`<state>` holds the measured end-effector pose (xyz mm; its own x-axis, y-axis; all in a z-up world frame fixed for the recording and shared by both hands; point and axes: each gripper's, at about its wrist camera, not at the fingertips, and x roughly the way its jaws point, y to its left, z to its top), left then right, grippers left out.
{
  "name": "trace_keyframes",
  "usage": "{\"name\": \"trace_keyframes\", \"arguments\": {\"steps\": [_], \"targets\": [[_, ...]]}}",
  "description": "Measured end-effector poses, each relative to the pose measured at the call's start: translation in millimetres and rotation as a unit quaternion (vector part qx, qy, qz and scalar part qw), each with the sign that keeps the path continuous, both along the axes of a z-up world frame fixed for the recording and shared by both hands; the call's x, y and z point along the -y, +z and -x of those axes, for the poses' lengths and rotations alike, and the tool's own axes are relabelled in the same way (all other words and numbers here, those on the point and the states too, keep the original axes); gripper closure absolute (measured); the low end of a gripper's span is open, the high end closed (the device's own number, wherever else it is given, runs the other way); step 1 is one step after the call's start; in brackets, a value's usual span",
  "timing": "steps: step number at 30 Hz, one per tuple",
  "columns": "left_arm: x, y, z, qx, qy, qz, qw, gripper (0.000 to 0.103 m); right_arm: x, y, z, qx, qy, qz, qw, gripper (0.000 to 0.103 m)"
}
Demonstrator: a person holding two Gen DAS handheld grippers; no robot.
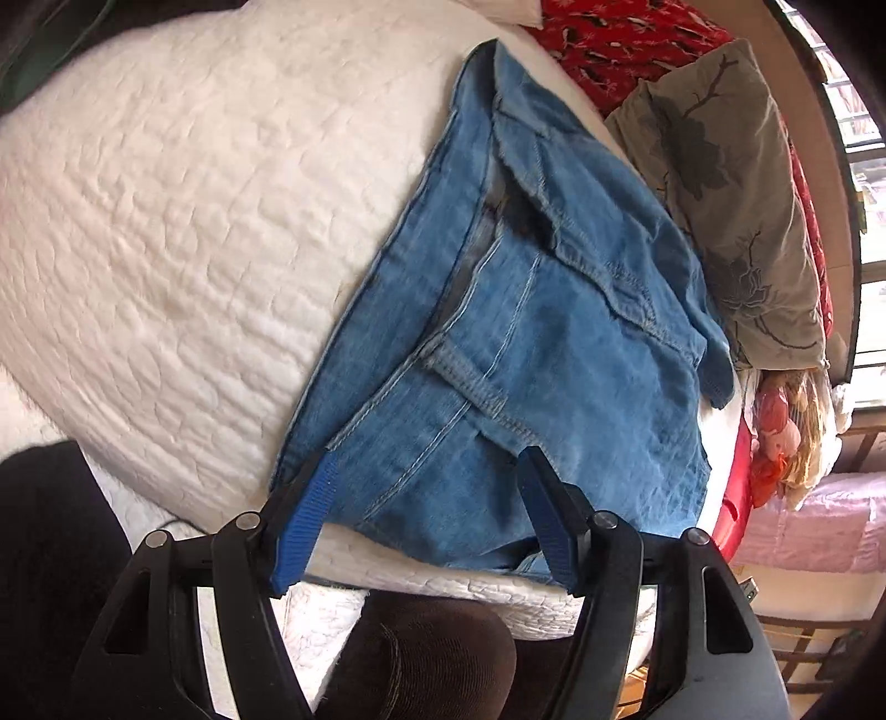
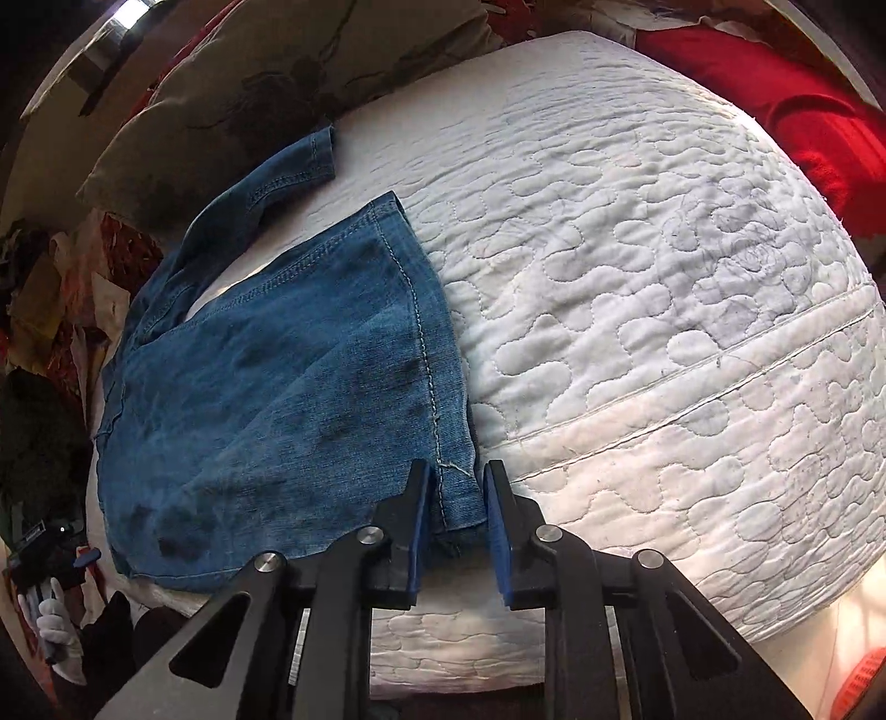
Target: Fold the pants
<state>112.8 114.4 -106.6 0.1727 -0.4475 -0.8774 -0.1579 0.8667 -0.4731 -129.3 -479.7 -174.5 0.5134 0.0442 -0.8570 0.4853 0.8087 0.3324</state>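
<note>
Right gripper (image 2: 457, 512) narrowed on jeans (image 2: 288, 387) hem corner, left gripper (image 1: 429, 509) wide over waistband (image 1: 470, 382), unheld; thin pinch could slip, spoiling the fold on the mattress (image 2: 637, 277).

Item count, both wrist views.

Pants (image 1: 531, 310): 1 pair, blue denim, with 2 leg ends visible in the right wrist view.

Grippers: 2. The left gripper (image 1: 429, 482) and the right gripper (image 2: 457, 487) each have 2 fingers with 1 blue pad per finger, 4 pads in total.

Bedding: 1 white quilted mattress cover (image 1: 166, 221).

Pillows: 1 olive-brown pillow (image 1: 736, 183) with a dark flower print; at least 2 flowers can be made out on it.

Red textiles: 1 patterned red cloth (image 1: 626, 39) in the left wrist view; 1 plain red cloth (image 2: 819, 116) in the right wrist view. Whether these are 1 item or 2 cannot be determined.

Gloves: 1 white glove (image 2: 55, 620), lower left edge.
</note>
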Motion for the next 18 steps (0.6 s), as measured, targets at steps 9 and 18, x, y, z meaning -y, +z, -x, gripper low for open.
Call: {"name": "trace_keyframes", "arguments": {"steps": [9, 18], "targets": [[36, -14, -77, -0.038, -0.087, -0.023, 0.9952, 0.027, 2, -4, -5, -0.004, -0.023, -0.012, 1.000, 0.079], [63, -23, -74, -0.038, -0.143, -0.078, 0.9859, 0.027, 1, -3, -16, -0.007, -0.023, -0.011, 1.000, 0.079]]}}
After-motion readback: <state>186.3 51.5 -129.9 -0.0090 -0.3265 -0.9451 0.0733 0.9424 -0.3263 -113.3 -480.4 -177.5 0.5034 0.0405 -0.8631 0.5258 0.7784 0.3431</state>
